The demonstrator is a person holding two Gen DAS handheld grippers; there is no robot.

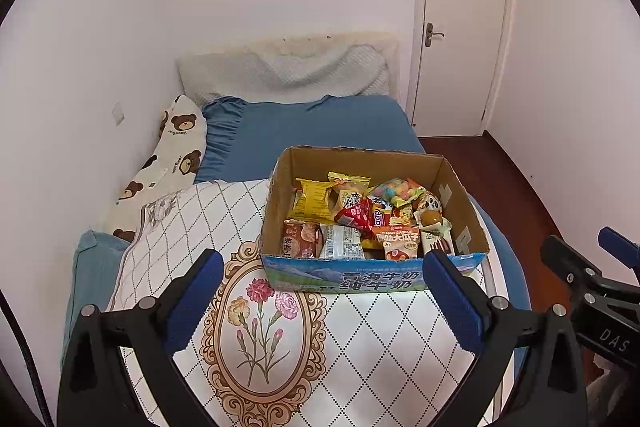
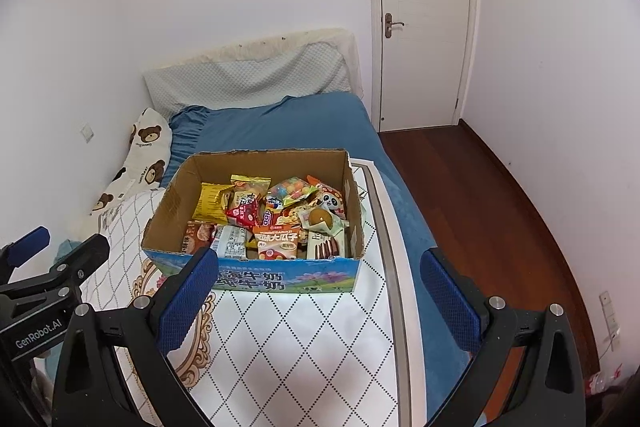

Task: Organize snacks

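An open cardboard box [image 1: 360,157] with a blue printed front stands on a white patterned board [image 1: 360,347] on the bed. It holds several snack packets, among them a yellow packet [image 1: 314,201], a red packet [image 1: 356,215] and an orange seed packet [image 1: 398,241]. My left gripper [image 1: 322,301] is open and empty, just short of the box front. My right gripper [image 2: 320,297] is open and empty, also before the box [image 2: 256,161], whose snacks [image 2: 276,245] show there. Each gripper appears at the other view's edge.
The bed has a blue sheet [image 1: 312,123], a grey pillow [image 1: 288,71] and a bear-print cushion [image 1: 176,147] by the left wall. A white door [image 2: 424,19] and red-brown wooden floor [image 2: 492,195] lie to the right. The board's right edge [image 2: 394,267] overhangs the sheet.
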